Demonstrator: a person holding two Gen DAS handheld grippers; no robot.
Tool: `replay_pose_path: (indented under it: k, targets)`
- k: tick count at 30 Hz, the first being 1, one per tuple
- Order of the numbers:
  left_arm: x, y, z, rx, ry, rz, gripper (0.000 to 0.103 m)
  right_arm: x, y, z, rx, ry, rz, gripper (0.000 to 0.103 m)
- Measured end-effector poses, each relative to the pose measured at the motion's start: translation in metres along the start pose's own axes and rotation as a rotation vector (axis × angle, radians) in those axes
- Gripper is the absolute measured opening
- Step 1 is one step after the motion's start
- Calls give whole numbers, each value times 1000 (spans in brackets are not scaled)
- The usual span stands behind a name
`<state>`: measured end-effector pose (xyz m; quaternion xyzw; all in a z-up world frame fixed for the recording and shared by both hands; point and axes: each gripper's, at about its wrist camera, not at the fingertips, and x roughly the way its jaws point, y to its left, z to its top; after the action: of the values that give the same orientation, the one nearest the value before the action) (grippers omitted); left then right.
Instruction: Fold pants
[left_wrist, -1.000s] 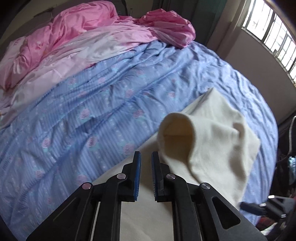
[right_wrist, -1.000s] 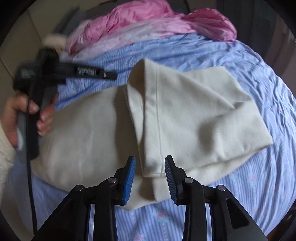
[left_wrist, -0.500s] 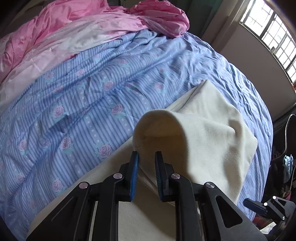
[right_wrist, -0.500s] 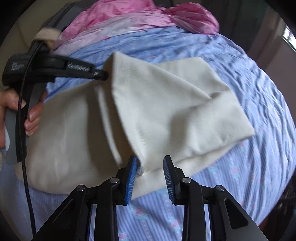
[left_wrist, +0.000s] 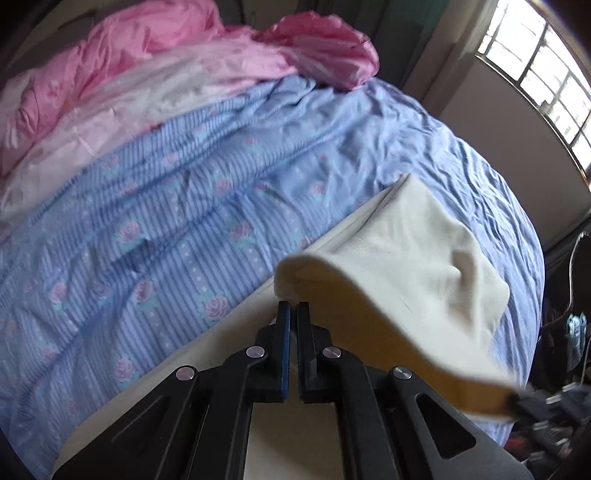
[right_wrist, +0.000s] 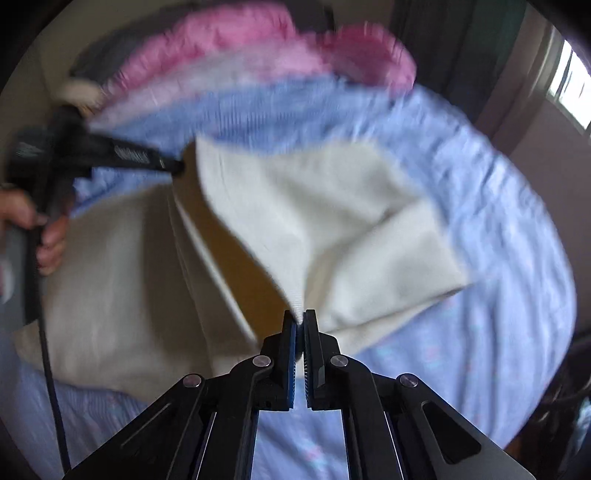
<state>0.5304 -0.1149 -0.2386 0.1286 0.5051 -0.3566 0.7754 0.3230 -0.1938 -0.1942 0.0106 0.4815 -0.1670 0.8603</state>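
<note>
Cream pants (left_wrist: 424, 251) lie folded over on the blue bed. In the left wrist view my left gripper (left_wrist: 293, 308) is shut on a raised edge of the cloth. That edge stretches tight to the right gripper (left_wrist: 517, 400) at the lower right. In the blurred right wrist view the right gripper (right_wrist: 300, 319) is shut on a corner of the pants (right_wrist: 332, 221), lifted off the bed. The left gripper (right_wrist: 173, 166) pinches the far corner, held by a person's hand (right_wrist: 48, 236). The layer under the flap (right_wrist: 110, 277) stays flat.
A blue flowered sheet (left_wrist: 184, 206) covers the bed, with a heap of pink bedding (left_wrist: 147, 62) at its far end. A window (left_wrist: 535, 62) is at the upper right. Dark clutter (left_wrist: 569, 332) stands past the bed's right edge. A cable (right_wrist: 48, 369) hangs from the left gripper.
Both grippers' jaws closed on the flap's edge. The right gripper rose and lifted its corner, so the flap now hangs taut between the two grippers.
</note>
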Motion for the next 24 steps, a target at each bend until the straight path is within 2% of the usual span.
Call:
replay_pose_path:
  k: [1, 3, 7, 9, 12, 14, 15, 16, 17, 18, 20, 21, 23, 24]
  targets:
    - [0, -3, -2, 26, 6, 4, 5, -12, 6, -4, -42, -23, -24, 4]
    - [8, -10, -10, 74, 41, 35, 5, -12, 17, -10, -79, -1, -22, 4]
    - [25, -16, -25, 130, 97, 125, 5, 18, 47, -33, -185, 86, -39, 4]
    - [30, -12, -30, 136, 114, 206, 5, 36, 50, -39, -168, 155, 11, 4]
    - [28, 3, -32, 88, 146, 257, 8, 46, 48, -35, -114, 218, 74, 6]
    - [19, 10, -33, 58, 151, 308, 23, 39, 38, -31, -86, 209, 123, 18]
    - [12, 11, -33, 62, 138, 330, 24, 31, 30, -28, -61, 202, 178, 42]
    - [5, 9, -34, 75, 120, 343, 28, 23, 23, -26, -39, 188, 206, 59]
    - [-3, 5, -33, 90, 102, 348, 33, 15, 16, -24, -19, 166, 215, 62]
    - [-9, 2, -30, 93, 89, 335, 36, 4, 8, -21, 2, 133, 221, 62]
    - [-23, -4, -24, 52, 65, 246, 43, -6, -2, -16, 24, 102, 229, 62]
    - [-27, -5, -21, 8, 50, 202, 46, -10, -11, -10, 49, 77, 222, 62]
    - [-32, -2, -21, -121, 23, 93, 61, -9, -24, -1, 86, 23, 199, 62]
    - [-30, 2, -20, -193, 13, 35, 63, -8, -27, 1, 94, 8, 188, 62]
